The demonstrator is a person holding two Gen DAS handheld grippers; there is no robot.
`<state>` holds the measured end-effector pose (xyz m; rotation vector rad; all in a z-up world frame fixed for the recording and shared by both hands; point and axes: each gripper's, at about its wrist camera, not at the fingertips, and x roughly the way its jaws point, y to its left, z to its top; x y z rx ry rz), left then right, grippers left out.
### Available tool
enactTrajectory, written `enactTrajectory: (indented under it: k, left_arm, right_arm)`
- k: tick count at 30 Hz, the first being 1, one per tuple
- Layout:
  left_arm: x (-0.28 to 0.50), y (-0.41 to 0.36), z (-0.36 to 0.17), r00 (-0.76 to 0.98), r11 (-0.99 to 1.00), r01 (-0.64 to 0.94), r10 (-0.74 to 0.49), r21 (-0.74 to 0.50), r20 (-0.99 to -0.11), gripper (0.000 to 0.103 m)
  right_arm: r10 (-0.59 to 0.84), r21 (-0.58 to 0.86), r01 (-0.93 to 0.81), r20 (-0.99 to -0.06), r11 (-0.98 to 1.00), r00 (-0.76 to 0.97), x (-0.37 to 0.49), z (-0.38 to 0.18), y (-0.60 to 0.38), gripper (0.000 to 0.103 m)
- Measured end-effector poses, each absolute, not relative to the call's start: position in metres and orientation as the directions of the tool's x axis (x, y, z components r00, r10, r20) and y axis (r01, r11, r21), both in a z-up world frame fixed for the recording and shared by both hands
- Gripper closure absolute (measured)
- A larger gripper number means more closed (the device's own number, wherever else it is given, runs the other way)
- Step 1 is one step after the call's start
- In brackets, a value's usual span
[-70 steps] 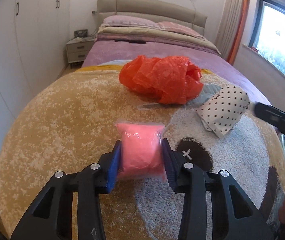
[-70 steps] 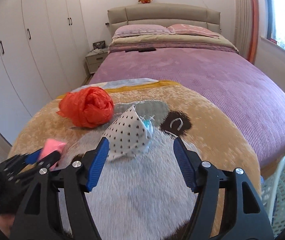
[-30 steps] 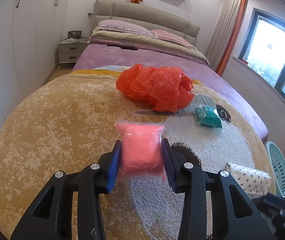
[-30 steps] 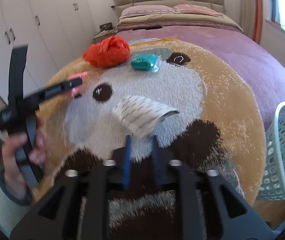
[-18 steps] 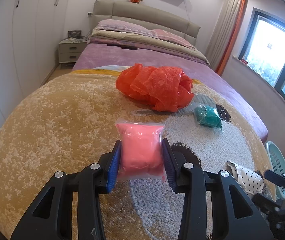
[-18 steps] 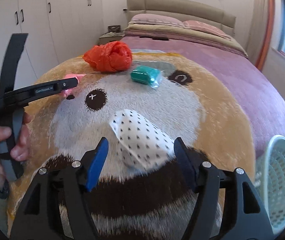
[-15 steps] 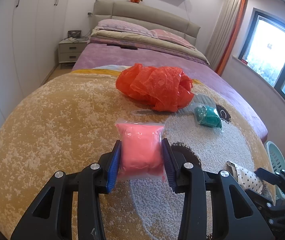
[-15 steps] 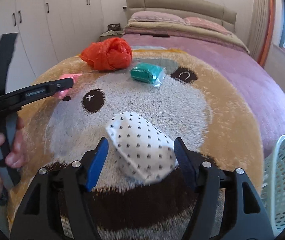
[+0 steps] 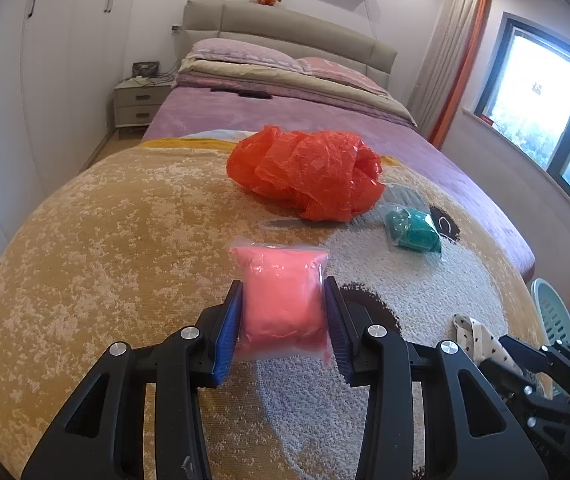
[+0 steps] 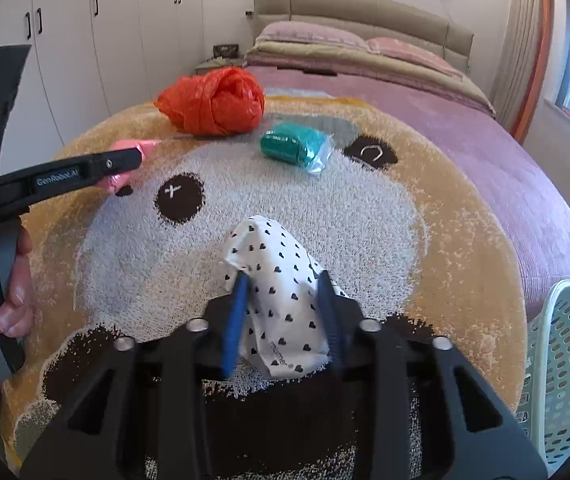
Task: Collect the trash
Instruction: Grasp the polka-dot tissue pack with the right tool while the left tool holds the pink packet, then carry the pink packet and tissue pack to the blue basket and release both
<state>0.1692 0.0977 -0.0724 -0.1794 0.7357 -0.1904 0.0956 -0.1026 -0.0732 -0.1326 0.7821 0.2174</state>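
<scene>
My left gripper (image 9: 283, 312) is shut on a pink plastic packet (image 9: 281, 296) over the round bear-face rug (image 9: 105, 240). My right gripper (image 10: 283, 300) is shut on a white packet with black hearts (image 10: 281, 280) near the rug's front; that packet also shows at the lower right of the left wrist view (image 9: 481, 338). A crumpled orange plastic bag (image 9: 309, 172) and a teal packet (image 9: 413, 230) lie on the rug further back; both show in the right wrist view, the bag (image 10: 213, 102) and the teal packet (image 10: 293, 146).
A pale green perforated basket (image 10: 561, 364) stands off the rug's right edge. A bed with a purple cover (image 10: 465, 128) lies behind the rug. White wardrobes (image 10: 65, 40) line the left wall, with a nightstand (image 9: 139, 102) by the bed.
The right gripper was open around the heart packet half a second ago and has closed on it. The left gripper still holds the pink packet in the same place.
</scene>
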Motion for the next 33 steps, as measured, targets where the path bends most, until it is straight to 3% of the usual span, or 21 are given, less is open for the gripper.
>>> enactTrajectory:
  k: [8, 17, 24, 33]
  left_arm:
    - [0.165, 0.09, -0.069, 0.745, 0.974, 0.123, -0.217, -0.189, -0.631, 0.065]
    - [0.14, 0.044, -0.046, 0.768, 0.976, 0.209, -0.202, -0.061, -0.608, 0.065]
    - [0.119, -0.003, -0.021, 0.769, 0.952, 0.301, -0.278, -0.059, -0.576, 0.065]
    - [0.099, -0.074, -0.001, 0.759, 0.898, 0.434, -0.407, -0.07, -0.509, 0.065]
  right_arm:
    - [0.165, 0.003, -0.217, -0.657, 0.976, 0.735, 0.09, -0.063, -0.115, 0.085]
    - [0.187, 0.079, -0.173, -0.569, 0.982, 0.801, 0.068, -0.043, -0.142, 0.086]
    - [0.137, 0.095, -0.102, -0.499, 0.99, 0.856, 0.042, -0.015, -0.182, 0.086]
    - [-0.027, 0.075, 0.065, -0.431, 0.995, 0.902, 0.003, 0.008, -0.251, 0.086]
